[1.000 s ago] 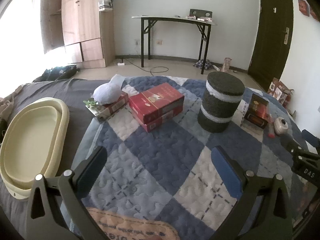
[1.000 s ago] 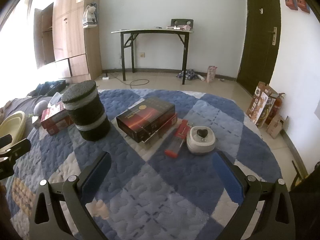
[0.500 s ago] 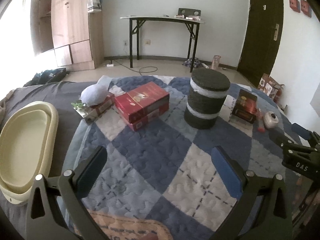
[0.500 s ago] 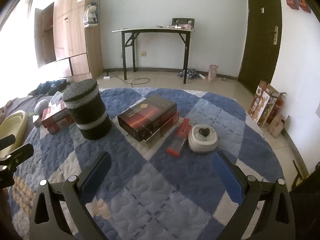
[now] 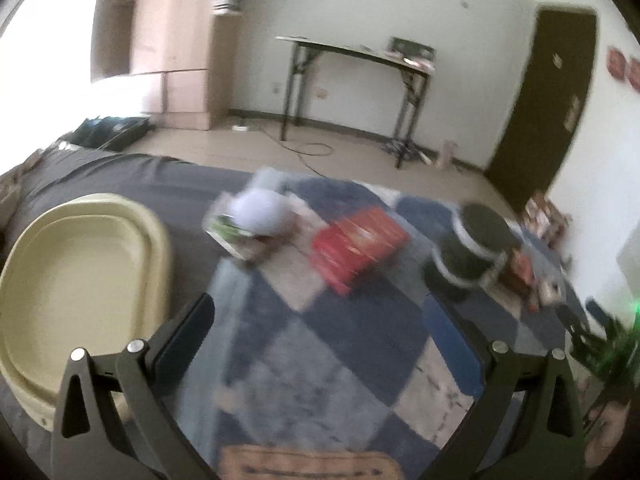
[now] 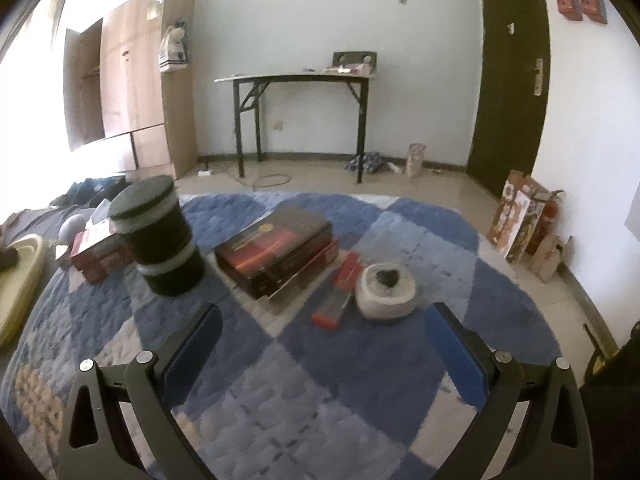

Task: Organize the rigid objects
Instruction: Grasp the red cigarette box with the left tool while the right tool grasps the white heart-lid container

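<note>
On a blue checked quilt (image 6: 312, 384) lie a black cylinder with white bands (image 6: 160, 236), a dark box (image 6: 276, 252), a thin red box (image 6: 340, 288) and a white round container (image 6: 386, 290). The blurred left wrist view shows a red box (image 5: 356, 246), a white rounded object on a small box (image 5: 260, 216), the cylinder (image 5: 472, 248) and a cream tub (image 5: 76, 292) at the left. My left gripper (image 5: 320, 344) is open above the quilt, holding nothing. My right gripper (image 6: 326, 352) is open, short of the thin red box.
A black-legged table (image 6: 300, 80) stands at the far wall, a wooden wardrobe (image 6: 132, 80) at the left and a dark door (image 6: 508, 80) at the right. Cartons (image 6: 524, 216) lean on the right wall. The quilt's right edge drops to the floor.
The left wrist view has swung left and is now blurred, so the cream tub looms larger and the boxes sit further right. The right gripper has edged closer to the dark box and white container.
</note>
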`<action>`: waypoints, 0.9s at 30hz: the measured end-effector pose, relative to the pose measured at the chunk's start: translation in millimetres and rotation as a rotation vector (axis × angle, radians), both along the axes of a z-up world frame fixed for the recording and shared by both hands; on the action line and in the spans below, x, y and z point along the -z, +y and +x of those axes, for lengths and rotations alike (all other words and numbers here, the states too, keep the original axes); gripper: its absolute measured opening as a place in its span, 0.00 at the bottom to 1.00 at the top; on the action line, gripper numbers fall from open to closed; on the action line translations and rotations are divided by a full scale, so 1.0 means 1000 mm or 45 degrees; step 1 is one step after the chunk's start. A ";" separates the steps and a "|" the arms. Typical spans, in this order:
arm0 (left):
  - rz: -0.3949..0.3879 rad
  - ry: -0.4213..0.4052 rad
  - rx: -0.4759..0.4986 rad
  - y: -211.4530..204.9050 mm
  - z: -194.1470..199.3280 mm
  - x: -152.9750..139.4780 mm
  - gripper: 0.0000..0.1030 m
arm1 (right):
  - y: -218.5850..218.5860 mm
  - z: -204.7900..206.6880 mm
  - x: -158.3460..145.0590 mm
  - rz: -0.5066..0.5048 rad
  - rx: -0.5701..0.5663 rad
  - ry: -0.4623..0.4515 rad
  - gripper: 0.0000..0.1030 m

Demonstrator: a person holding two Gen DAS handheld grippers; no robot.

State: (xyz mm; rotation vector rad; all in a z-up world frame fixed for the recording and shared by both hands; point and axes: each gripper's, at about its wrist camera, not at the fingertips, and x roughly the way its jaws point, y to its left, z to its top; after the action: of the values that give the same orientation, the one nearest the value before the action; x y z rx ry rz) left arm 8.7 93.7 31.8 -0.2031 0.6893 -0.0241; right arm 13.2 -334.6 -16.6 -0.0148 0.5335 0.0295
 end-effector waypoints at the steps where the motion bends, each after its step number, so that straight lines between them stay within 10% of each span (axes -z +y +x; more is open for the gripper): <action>1: 0.001 0.006 -0.041 0.009 0.001 -0.003 1.00 | -0.002 -0.002 -0.002 0.004 0.004 -0.015 1.00; 5: -0.046 0.014 0.026 0.012 0.009 -0.026 1.00 | -0.020 -0.006 -0.008 0.057 0.035 -0.049 1.00; 12: -0.095 0.148 0.571 -0.043 0.102 -0.020 1.00 | -0.074 0.014 0.017 0.403 0.018 0.109 1.00; 18: 0.282 0.290 0.817 -0.052 0.136 0.013 1.00 | -0.076 0.025 -0.004 0.090 -0.135 0.080 1.00; 23: 0.315 0.348 0.958 -0.052 0.152 0.026 1.00 | -0.070 0.061 0.011 -0.079 -0.222 0.187 1.00; 27: 0.383 0.330 0.995 -0.062 0.159 0.026 0.99 | -0.078 0.083 0.020 0.031 -0.197 0.229 0.91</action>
State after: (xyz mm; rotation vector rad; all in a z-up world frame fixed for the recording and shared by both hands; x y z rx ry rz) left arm 167.7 31.7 5.8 0.3684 0.9855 -0.6470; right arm 96.3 -412.7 -37.0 -0.0303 0.7108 0.1899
